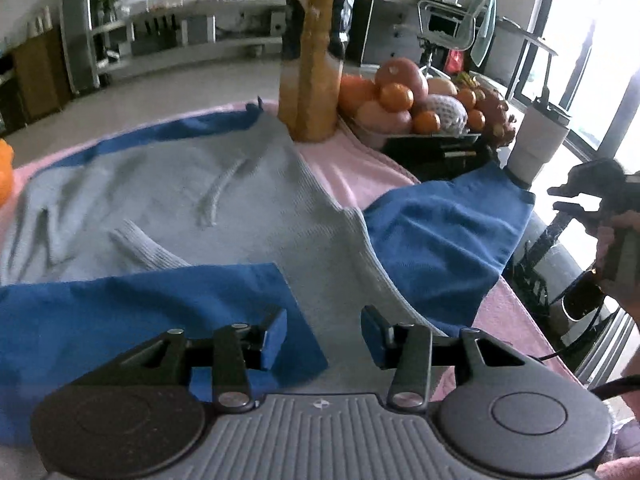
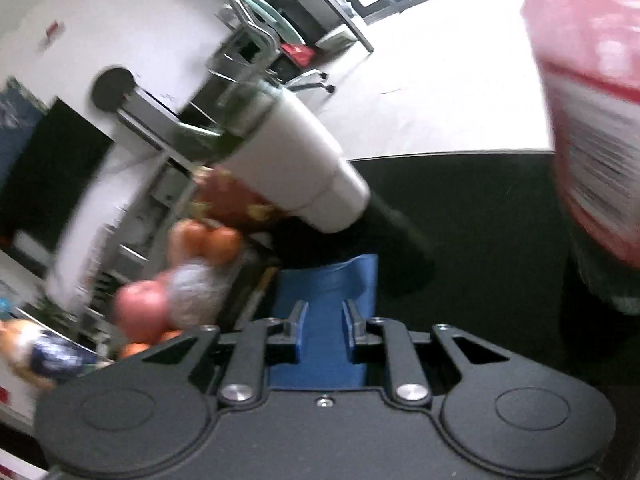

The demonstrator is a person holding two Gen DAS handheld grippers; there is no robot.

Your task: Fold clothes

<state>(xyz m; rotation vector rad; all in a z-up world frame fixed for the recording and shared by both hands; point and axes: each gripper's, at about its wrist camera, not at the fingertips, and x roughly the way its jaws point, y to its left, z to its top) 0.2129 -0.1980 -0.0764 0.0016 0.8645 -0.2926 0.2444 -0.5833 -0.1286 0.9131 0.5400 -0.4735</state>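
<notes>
Hovering left tool (image 1: 324, 334) agape over grey-and-blue sweater (image 1: 224, 208); right tool (image 2: 325, 330) — slightly parted, blue sleeve (image 2: 326, 292) between, grip unclear

Grey knit sweater (image 1: 224, 216) w/ blue sleeves lies spread flat on the pink-covered bench (image 1: 360, 168), ribbed hem toward the left cam. Near blue sleeve (image 1: 132, 312) is folded in across the grey body, cuff edge approx. mid-body. Other blue sleeve (image 1: 444, 236) stretches out to the right, wrinkled, its end hanging past the bench edge. Grey body has a few creases on the left. In the right cam, blurred blue cloth (image 2: 324, 320) runs btwn the fingers.
</notes>
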